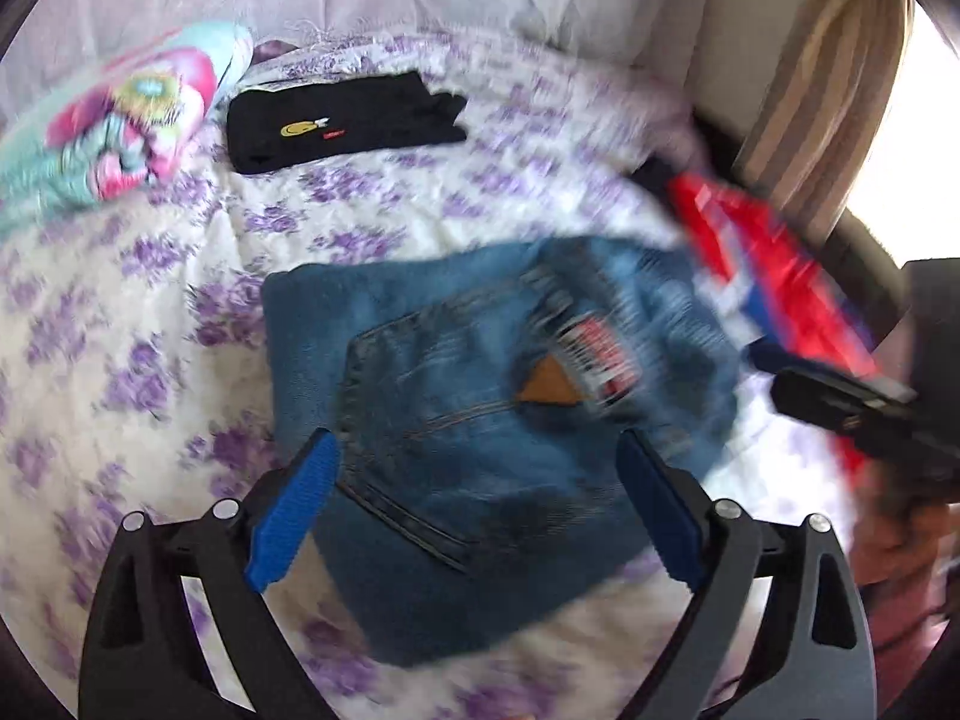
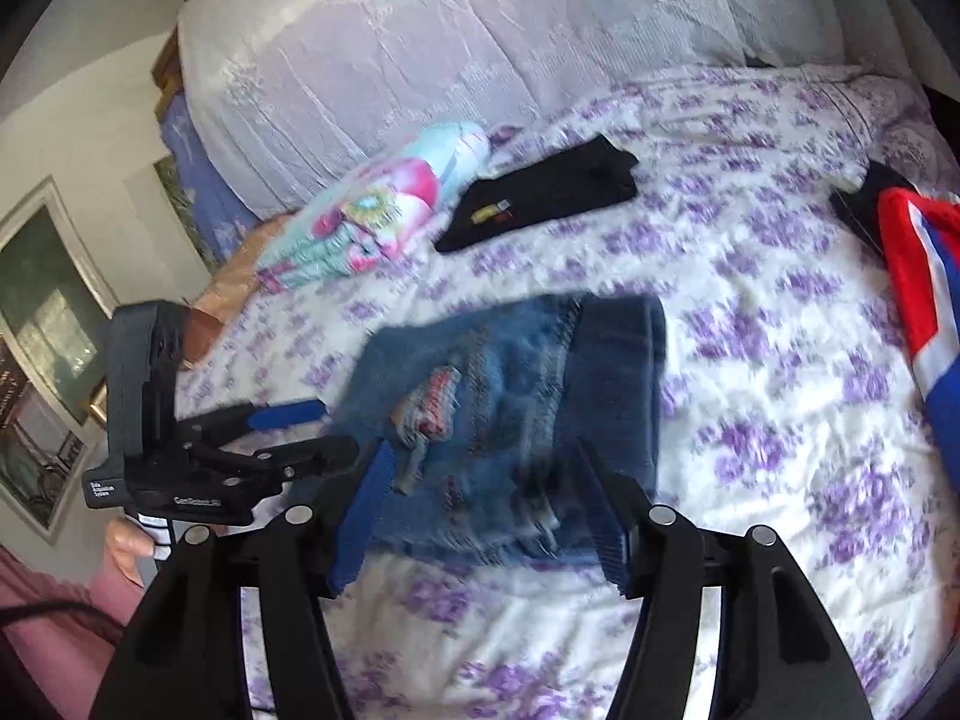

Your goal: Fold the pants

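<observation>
Left wrist view showed the folded blue denim jeans [image 1: 480,414] lying on the white bedspread with purple flowers [image 1: 150,312], back pocket and paper tags facing up. The left gripper [image 1: 474,504] hung over the near edge of the jeans with its blue-padded jaws spread wide and nothing between them. In the right wrist view the same jeans [image 2: 516,420] lay as a compact bundle, blurred by motion, just ahead of the right gripper [image 2: 480,510], whose jaws were likewise apart and empty. Farther back on the bed rested a folded black garment with a small yellow emblem [image 1: 342,120], beside a bright pink and turquoise patterned fabric bundle [image 1: 120,126]. A red, white and blue garment [image 2: 924,306] lay at the right edge.
</observation>
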